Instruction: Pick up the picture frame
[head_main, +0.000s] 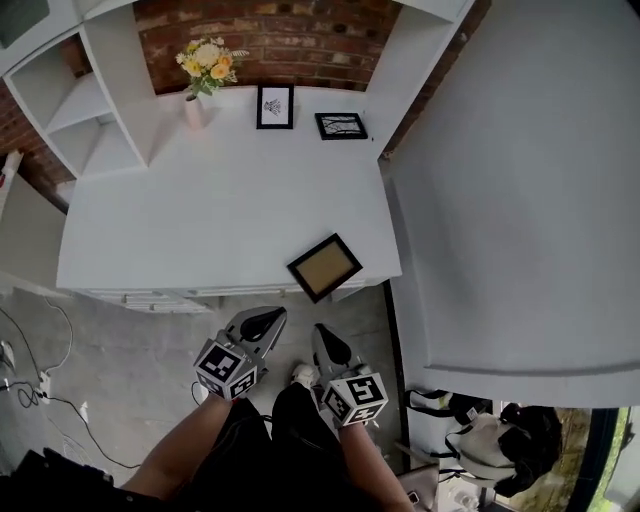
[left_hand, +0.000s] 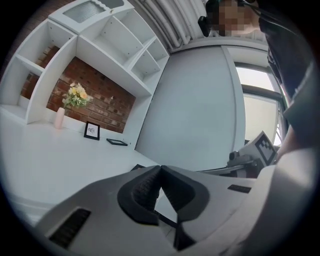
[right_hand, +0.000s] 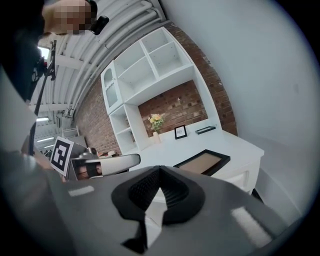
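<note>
A: Tools logged first. Left gripper (left_hand: 159, 168): jaws brought together, nothing between them. Right gripper (right_hand: 159, 169): also closed tip to tip, nothing held. Both are seen short of the desk front, over the floor.

B: Target placed?

A: Black-rimmed rectangular picture frame with a brown card face (head_main: 325, 266), laid flat at the near right corner of the white desk (head_main: 200, 210), right at its front edge. It is touched by neither gripper.

B: Step judged: approach only, pick not begun.

A: Agreed. Next, one pair of jaws must be opened and the rim taken from the desk edge, since little height is offered by a flat frame.

B: Further out?

A: Small upright black frame (head_main: 275, 106) and flat black frame (head_main: 341, 126) at the back, well apart.
</note>
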